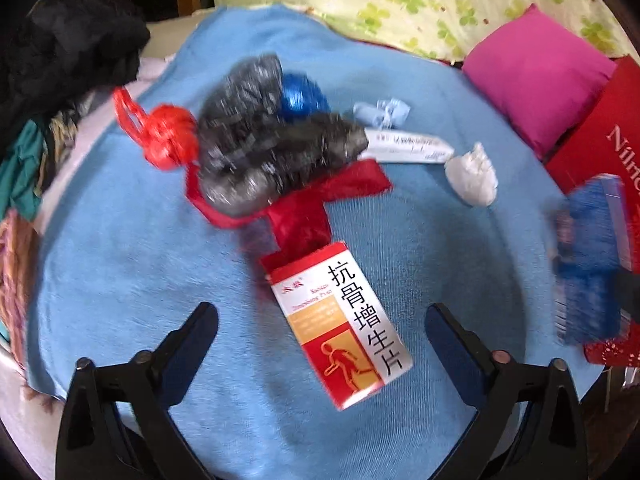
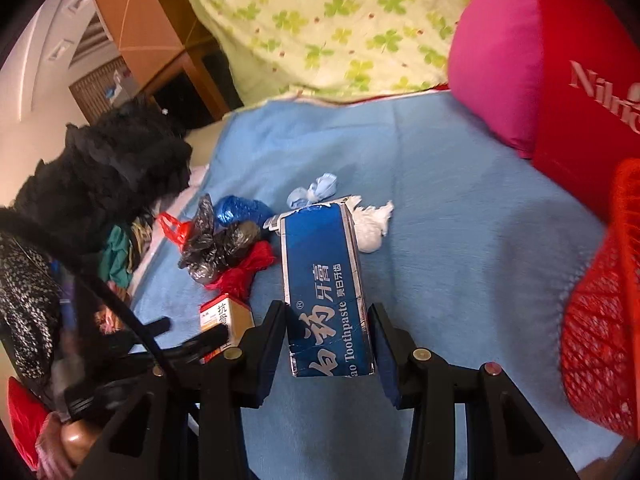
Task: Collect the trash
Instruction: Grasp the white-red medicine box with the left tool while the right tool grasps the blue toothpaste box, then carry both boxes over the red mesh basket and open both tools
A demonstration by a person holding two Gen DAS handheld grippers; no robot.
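Observation:
Trash lies on a blue blanket [image 1: 120, 260]. My left gripper [image 1: 322, 322] is open, its fingers either side of a red-and-white medicine box [image 1: 340, 320] that lies flat. Beyond it are a red bag [image 1: 300, 216], a grey-black bag [image 1: 256, 152], an orange-red knotted bag [image 1: 168, 136], a blue bag [image 1: 298, 98], a pale blue bag [image 1: 382, 114], a white tube box [image 1: 408, 146] and a white wad [image 1: 474, 174]. My right gripper [image 2: 330, 334] is shut on a blue toothpaste box [image 2: 326, 288], held above the blanket [image 2: 460, 240]. The medicine box also shows in the right wrist view [image 2: 224, 316].
A red mesh basket [image 2: 600, 320] stands at the right, beside a red bag with white lettering [image 2: 580, 92] and a pink pillow [image 2: 496, 60]. A clover-print pillow [image 2: 340, 28] lies at the back. Dark clothes [image 2: 104, 176] pile at the left edge.

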